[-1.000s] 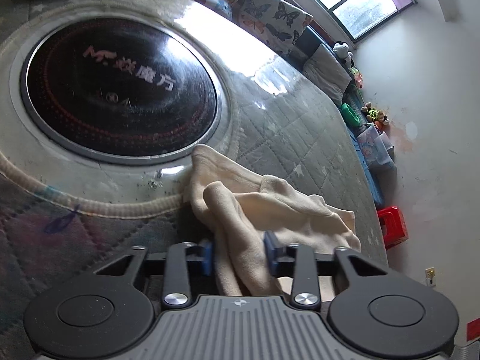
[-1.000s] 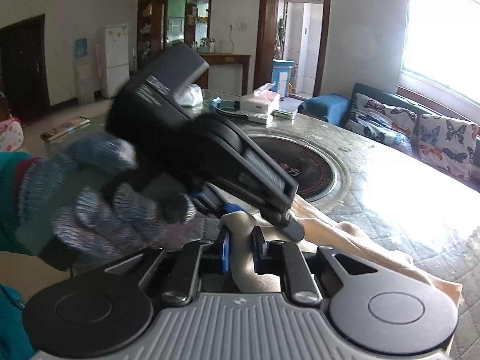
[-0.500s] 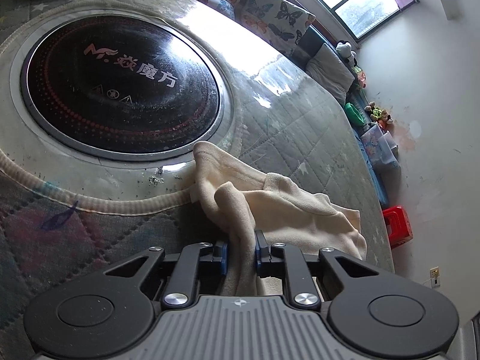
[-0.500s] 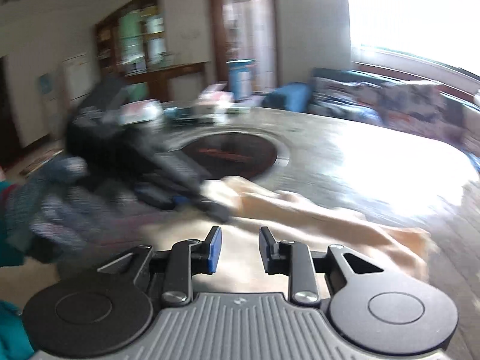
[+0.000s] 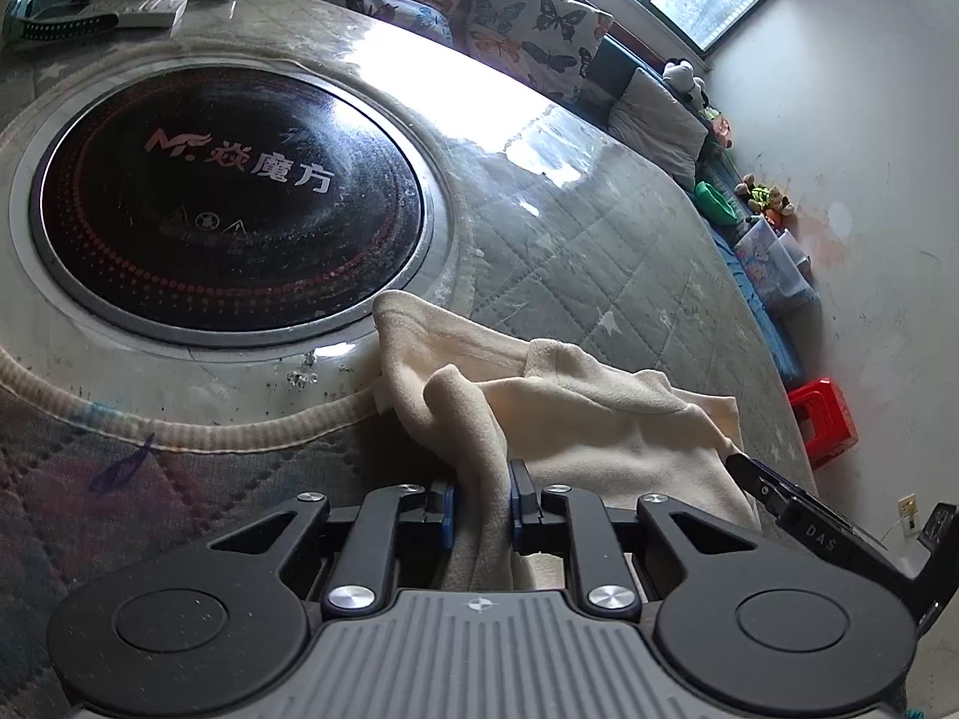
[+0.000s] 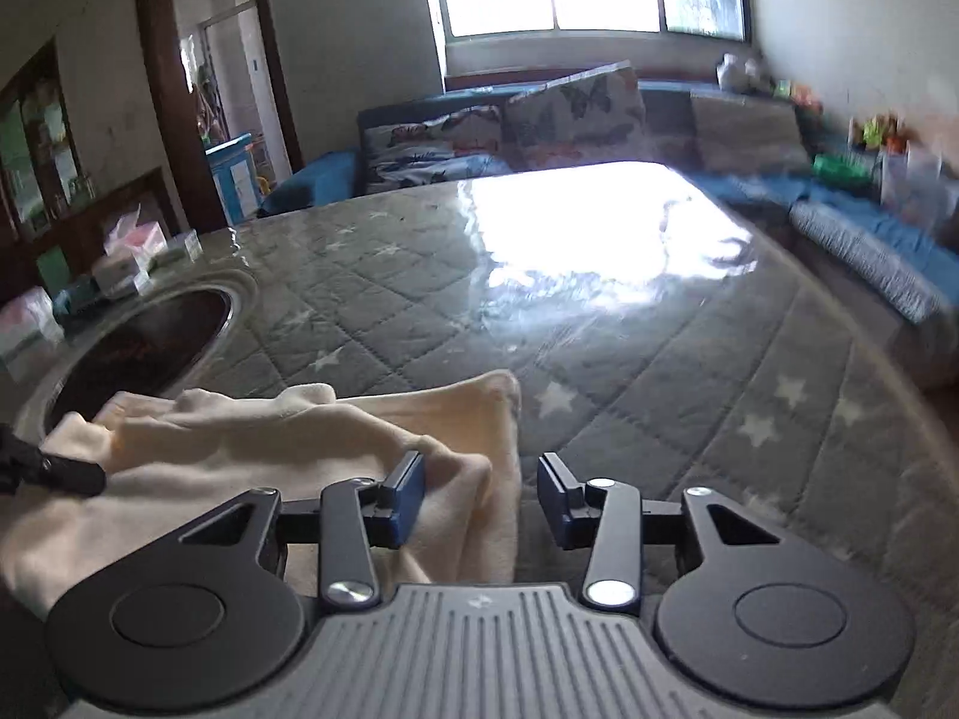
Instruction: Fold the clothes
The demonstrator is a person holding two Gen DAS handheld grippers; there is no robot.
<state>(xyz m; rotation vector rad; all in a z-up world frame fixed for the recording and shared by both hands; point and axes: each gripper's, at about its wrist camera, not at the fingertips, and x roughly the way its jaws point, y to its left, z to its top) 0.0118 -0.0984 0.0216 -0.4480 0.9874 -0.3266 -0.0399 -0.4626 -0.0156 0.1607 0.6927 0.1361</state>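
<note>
The left hand-held gripper (image 5: pixel 479 503) pinches a fold of the cream garment (image 5: pixel 599 419) — soft, light, floppy fleece lying on the worktop (image 5: pixel 569 239) at the burner's (image 5: pixel 228 198) four o'clock. The right hand-held gripper (image 6: pixel 481 494) gapes, empty — best taking the hem corner.

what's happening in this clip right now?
A person with two handheld grippers is folding a cream fleece garment on a grey quilted tabletop, beside a round black glass cooktop. The left gripper is clamped on a bunched fold. The right gripper is open, with the garment's edge between its jaws, not yet gripped.
</note>
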